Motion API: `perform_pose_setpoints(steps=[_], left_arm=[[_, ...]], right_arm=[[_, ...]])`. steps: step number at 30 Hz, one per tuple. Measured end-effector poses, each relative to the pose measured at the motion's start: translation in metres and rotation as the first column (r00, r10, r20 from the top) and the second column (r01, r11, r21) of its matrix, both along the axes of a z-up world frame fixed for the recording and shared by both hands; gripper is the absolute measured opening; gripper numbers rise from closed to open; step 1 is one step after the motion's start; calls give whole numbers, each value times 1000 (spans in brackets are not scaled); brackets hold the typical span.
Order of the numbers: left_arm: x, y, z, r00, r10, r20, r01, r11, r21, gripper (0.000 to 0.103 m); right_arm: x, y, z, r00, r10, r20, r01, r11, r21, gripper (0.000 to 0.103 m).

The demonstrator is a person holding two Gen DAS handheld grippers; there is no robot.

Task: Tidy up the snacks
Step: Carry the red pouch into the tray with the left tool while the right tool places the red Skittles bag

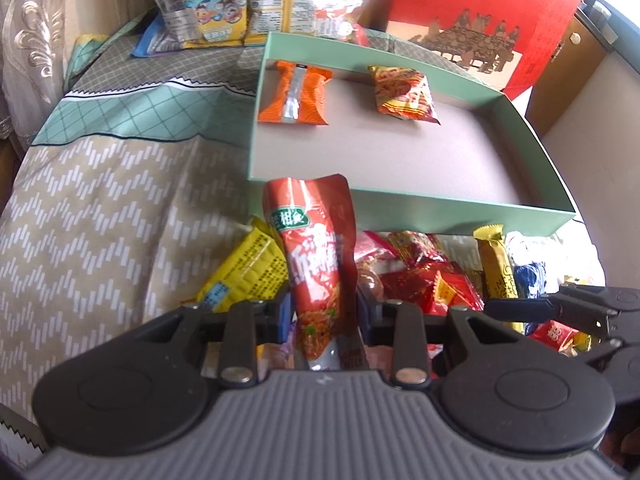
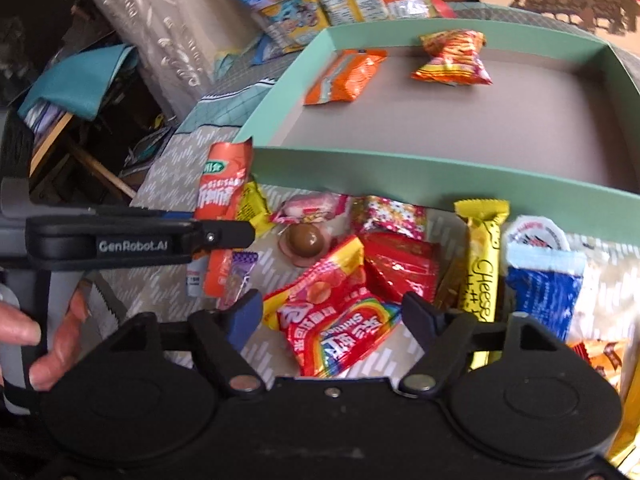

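Nearest me, my left gripper (image 1: 323, 314) pinches a tall red snack pouch (image 1: 316, 256), held upright above the loose snack pile (image 1: 416, 276) on the patterned cloth (image 1: 100, 208). My right gripper (image 2: 332, 314) is spread wide, its jaws either side of a red Skittles bag (image 2: 340, 320) without touching it; a yellow cheese bar (image 2: 482, 256) lies just beside. Beyond the pile sits the mint-green tray (image 1: 440, 204), holding an orange packet (image 1: 296, 94) at its far left and a red-and-yellow packet (image 1: 404, 94) near it. Farthest stands a red gift box (image 1: 460, 8).
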State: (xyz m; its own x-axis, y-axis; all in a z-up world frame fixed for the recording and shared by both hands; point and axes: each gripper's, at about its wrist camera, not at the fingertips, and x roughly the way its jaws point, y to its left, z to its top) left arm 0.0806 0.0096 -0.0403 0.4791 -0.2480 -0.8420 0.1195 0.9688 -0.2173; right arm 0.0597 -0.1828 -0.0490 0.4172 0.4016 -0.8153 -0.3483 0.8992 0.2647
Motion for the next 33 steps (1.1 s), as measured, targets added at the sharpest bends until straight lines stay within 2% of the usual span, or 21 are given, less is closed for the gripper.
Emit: perform_pose_setpoints(steps=[5,7,8,11,18,23,27,30,33], left_arm=[[1,9,-1,1000,19,-3,-19,1000,-4,31],[1,10,-1,1000,22,-3,-22,1000,-6,31],[1,11,-1,1000,23,-3,-23,1000,-5,31],[0,10,0,1000,21,-3,-21,1000,-6,31],[-2,0,13,1000,3,23,-2,1000,-21,31],[9,-10,29,999,-19,48,21,999,-27,31],[35,-28,46,994,-48,94,49,999,-8,31],[64,-50,52,991,-76,106,78,997,-13,31],[90,-77,47,988,-110,111,108,994,24,31]], right_arm=[[3,20,-14,996,89,10,-88,993,-78,79],[3,25,-18,995,93,28,-89,990,-105,68],[4,25,-20,996,82,23,-79,991,-109,56],[5,15,-17,999,31,7,-31,997,-71,51],[2,-13,9,998,-53,-32,56,996,75,50],[9,-46,37,990,-142,-2,140,977,162,50],[35,-75,58,967,-251,52,241,959,152,50],[65,-95,60,942,-332,45,322,935,147,50],[95,-109,49,919,-393,14,389,914,117,50]])
